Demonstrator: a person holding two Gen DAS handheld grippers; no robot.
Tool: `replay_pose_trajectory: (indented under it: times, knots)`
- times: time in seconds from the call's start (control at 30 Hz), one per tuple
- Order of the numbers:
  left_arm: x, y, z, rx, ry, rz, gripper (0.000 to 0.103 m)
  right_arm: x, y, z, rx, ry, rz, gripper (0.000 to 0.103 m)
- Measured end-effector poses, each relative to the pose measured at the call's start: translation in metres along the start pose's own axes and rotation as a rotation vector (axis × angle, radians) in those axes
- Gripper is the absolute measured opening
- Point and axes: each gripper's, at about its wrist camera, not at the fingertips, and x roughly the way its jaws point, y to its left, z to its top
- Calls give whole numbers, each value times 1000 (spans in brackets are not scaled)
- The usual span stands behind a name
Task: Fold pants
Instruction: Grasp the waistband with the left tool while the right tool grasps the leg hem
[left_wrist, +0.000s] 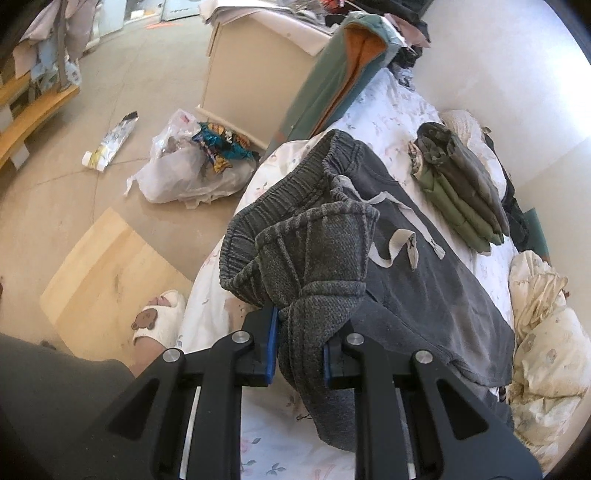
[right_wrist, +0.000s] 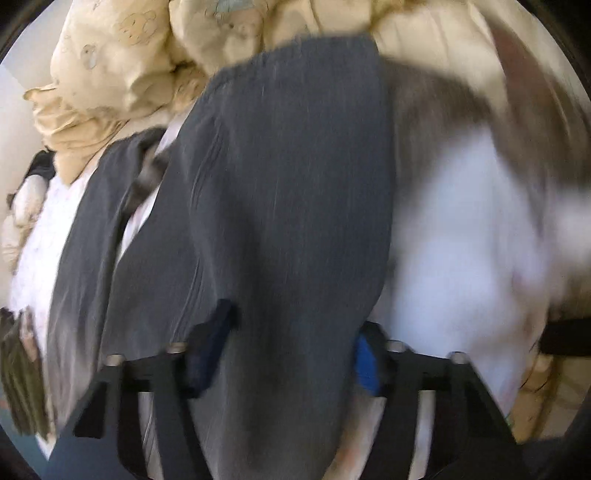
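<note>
- On the floor past the bed's left edge lie a wooden board (left_wrist: 107, 273) and a plastic bag (left_wrist: 184, 166).
- Your left claw (left_wrist: 300, 345) is pinched tight on a bunched cuff of the grey pants (left_wrist: 424, 280), lifted over their waistband near the bed's (left_wrist: 388, 114) left edge.
- The pants lie flat along the bed, with folded green clothes (left_wrist: 461, 192) beside them towards the wall.
- Your right claw (right_wrist: 291, 350) is half open, a pant leg between its pads; blur hides any contact.
</note>
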Motion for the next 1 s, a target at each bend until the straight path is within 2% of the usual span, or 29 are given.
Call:
replay_pose_trajectory:
  times: [0.07,0.1,0.17,0.27,0.43,0.53,0.6,0.73,0.83,1.0]
  knots:
    - [0,0,1,-2,-6,2,14,1,-4,11,6,-31,-35,30]
    - [-1,-1,1,0,-7,6,14,0,-9,15,6,-35,-37,1]
    - [0,-2,0,3,-6,15,14,-10,-5,20,-5,-67,10,1]
    - [4,5,0,-42,21,68,15,-45,8,17,-24,-174,45,1]
    - [-1,11,7,-108,48,52,14,-95,28,42,-35,-286,210,1]
    - [-9,6,17,-122,40,40,14,-121,60,61,-129,-336,287,1]
    - [-11,-1,27,-118,44,40,14,-127,86,72,-190,-343,307,1]
    - [-4,-26,59,-96,62,61,15,-110,162,94,-335,-297,284,1]
    - [13,-54,89,-30,70,100,15,-86,217,98,-443,-279,235,1]
    - [71,-104,143,87,101,200,16,-20,315,97,-601,-227,124,1]
